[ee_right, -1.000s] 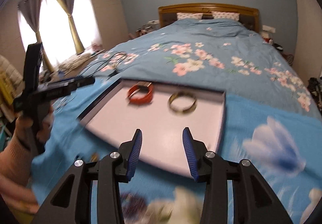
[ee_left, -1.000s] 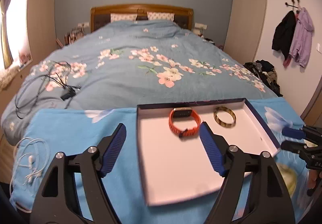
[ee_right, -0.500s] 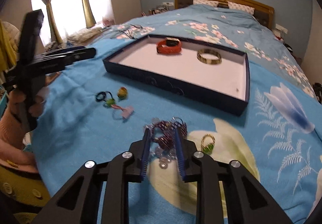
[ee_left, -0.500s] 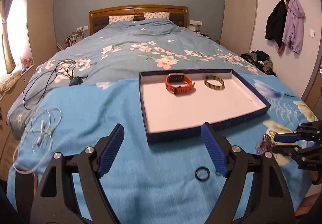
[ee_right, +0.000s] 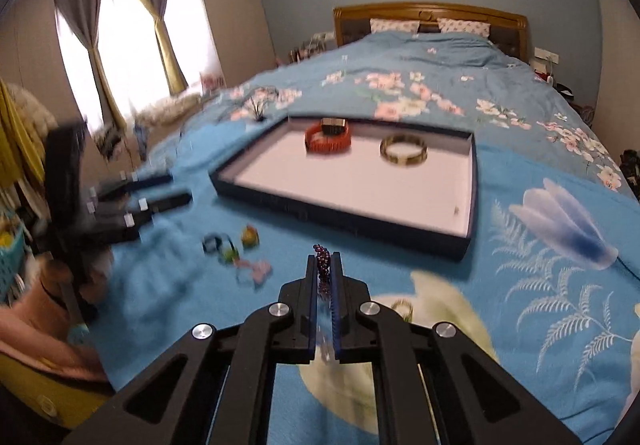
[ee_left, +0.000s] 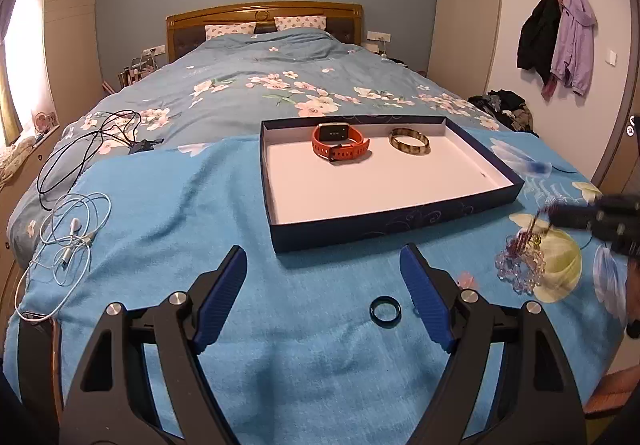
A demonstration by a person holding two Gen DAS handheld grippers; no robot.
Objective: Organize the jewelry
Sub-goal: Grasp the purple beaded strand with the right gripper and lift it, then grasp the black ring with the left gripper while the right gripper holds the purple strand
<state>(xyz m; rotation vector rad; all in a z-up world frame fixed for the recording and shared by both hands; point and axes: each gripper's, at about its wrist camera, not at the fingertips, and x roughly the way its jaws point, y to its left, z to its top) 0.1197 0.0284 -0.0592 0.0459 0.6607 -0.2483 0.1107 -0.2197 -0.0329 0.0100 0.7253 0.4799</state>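
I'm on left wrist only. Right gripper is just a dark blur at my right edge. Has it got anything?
Observer: Yes. On the right wrist view the right gripper is shut on a dark purple bead strand, which pokes out past the fingertips.
Operator: I only see the black ring on the blanket near my gripper. Other loose pieces?
Observer: A small cluster lies left of the right gripper: a yellow-green piece and a pale pink one, both blurred.
Operator: Anything under the right gripper?
Observer: A small gold-coloured ring lies on the blanket just right of its fingers, partly hidden.
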